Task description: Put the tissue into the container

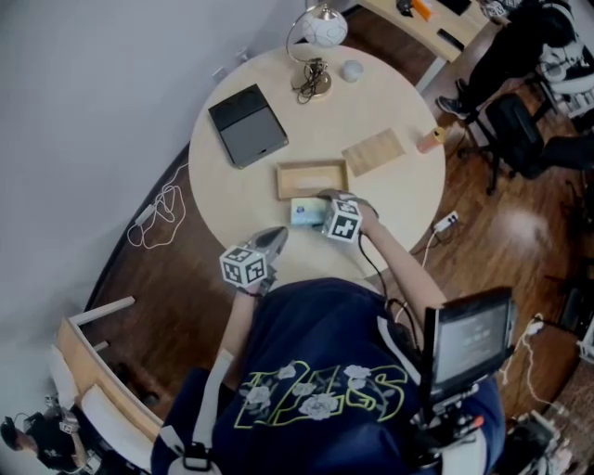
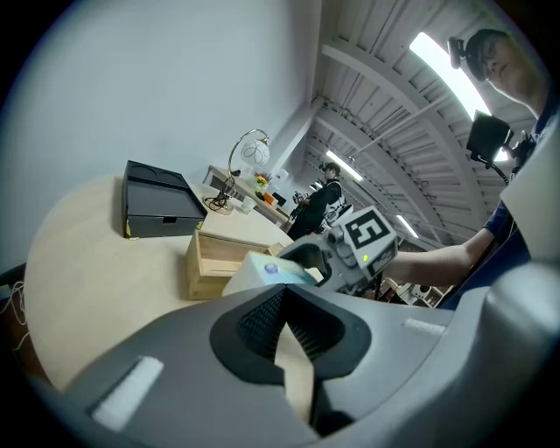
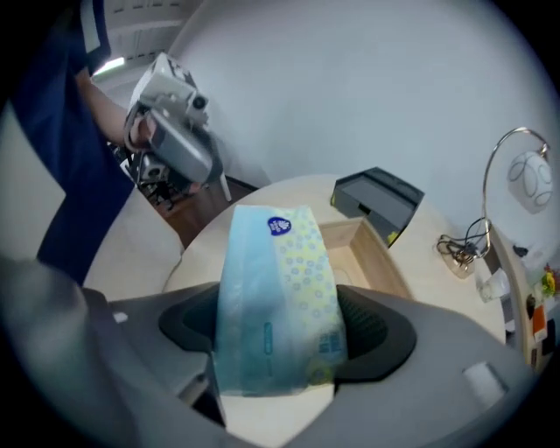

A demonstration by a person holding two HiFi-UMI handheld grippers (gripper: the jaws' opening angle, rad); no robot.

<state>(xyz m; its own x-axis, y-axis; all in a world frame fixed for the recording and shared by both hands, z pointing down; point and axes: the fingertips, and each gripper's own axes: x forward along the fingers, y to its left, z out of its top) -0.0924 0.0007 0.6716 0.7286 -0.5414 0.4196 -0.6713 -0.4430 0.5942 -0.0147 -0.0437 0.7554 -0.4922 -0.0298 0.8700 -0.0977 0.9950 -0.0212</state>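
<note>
The tissue pack (image 3: 276, 297) sits clamped across its middle in the right gripper (image 3: 280, 337), just short of the open wooden container (image 3: 354, 241). It should be light, soft and slick in its film (a hard squeeze only dents it), so the middle is a sound hold. The left gripper (image 2: 284, 319) seems closed on nothing, though its tips read poorly. The round pale table (image 1: 278, 93) is smooth, with 1 lamp (image 1: 320, 28) at its far edge.
</note>
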